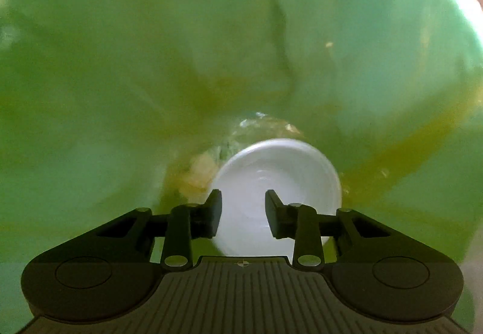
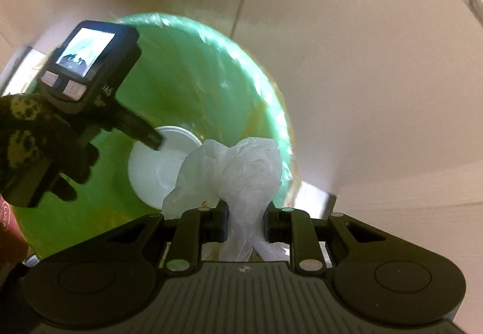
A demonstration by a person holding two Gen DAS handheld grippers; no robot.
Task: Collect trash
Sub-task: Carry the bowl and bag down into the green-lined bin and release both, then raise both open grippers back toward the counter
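A: Where is the left gripper (image 1: 243,207)?

B: Pointing down into a green bin liner (image 1: 120,62), which fills nearly all of its own view. Its 2 fingers stand apart, with a white cup (image 1: 277,177) showing past the gap between them. The pads do not press on the cup in that view.

A: And from the right wrist?

B: A gloved hand (image 2: 45,146) holds the left gripper, whose tip reaches to the rim of the same white cup (image 2: 157,168) inside the green liner (image 2: 211,77). Whether it touches the rim, I cannot tell.

A: The right gripper (image 2: 244,225)?

B: Pinched on a crumpled clear plastic bag (image 2: 229,165), hanging above the liner's mouth, just beside the cup. A pale tiled floor (image 2: 362,92) lies around the bin.
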